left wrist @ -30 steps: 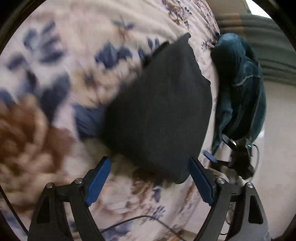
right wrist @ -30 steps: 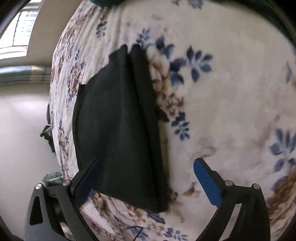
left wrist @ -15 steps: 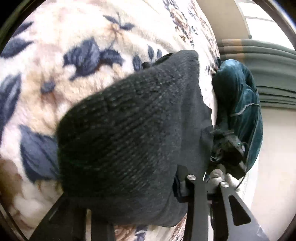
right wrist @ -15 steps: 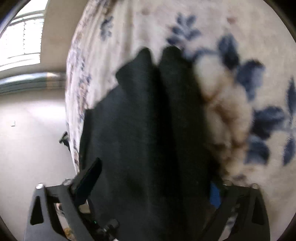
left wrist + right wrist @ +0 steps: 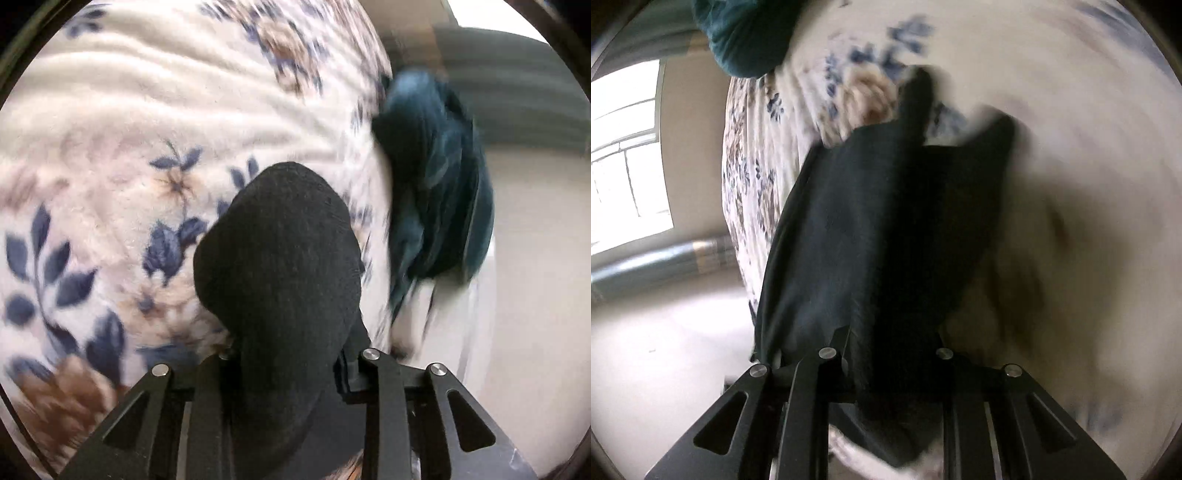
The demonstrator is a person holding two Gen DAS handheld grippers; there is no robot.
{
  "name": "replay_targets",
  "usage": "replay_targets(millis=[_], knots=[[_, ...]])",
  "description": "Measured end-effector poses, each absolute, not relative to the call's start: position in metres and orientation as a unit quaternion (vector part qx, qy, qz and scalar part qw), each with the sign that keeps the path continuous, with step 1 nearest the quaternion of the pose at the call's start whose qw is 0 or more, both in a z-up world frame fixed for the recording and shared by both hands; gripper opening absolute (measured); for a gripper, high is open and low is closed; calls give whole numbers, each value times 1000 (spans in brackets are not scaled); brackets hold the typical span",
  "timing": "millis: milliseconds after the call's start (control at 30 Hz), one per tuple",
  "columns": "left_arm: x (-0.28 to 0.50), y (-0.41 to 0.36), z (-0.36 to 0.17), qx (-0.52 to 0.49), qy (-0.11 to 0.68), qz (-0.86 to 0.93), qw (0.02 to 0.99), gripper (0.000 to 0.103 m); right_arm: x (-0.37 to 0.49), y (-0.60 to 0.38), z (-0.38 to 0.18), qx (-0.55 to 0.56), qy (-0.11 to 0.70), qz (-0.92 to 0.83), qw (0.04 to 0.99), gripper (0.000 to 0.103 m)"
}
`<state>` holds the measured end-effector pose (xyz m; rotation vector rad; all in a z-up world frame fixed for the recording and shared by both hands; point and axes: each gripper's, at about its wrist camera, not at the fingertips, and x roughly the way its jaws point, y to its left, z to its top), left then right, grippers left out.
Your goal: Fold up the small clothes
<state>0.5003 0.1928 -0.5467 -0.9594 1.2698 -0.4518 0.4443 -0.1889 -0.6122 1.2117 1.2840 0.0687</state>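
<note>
Black garment (image 5: 280, 266) gripped by both tongs (image 5: 291, 365) (image 5: 886, 354); only right view shows window (image 5: 624, 162).

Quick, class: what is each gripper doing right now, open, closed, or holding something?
Left gripper: jaws have just closed, clamped on the black garment.
Right gripper: jaws have just closed, also gripping the black garment.

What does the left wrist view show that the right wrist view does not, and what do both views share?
Only the left wrist view shows the blanket's sharp blue leaves and brown flower. Only the right wrist view shows a bright window and the black garment spread wide, two points sticking up. Both show the floral blanket, a teal cloth at its edge, and a tool closed on the black garment: left tool, right tool.
</note>
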Motion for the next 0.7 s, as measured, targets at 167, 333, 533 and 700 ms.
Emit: replay_targets(millis=[167, 333, 533, 700], knots=[[483, 195, -576, -344, 647, -165, 660, 39, 373, -137, -623, 505, 612, 25, 608, 28], [429, 191, -516, -287, 611, -114, 729, 79, 365, -146, -636, 456, 668, -1, 589, 59], [360, 206, -510, -256, 622, -13, 740, 85, 375, -192, -589, 364, 658, -32, 658, 66], [300, 216, -576, -196, 671, 67, 712, 85, 436, -214, -606, 341, 656, -4, 673, 67]])
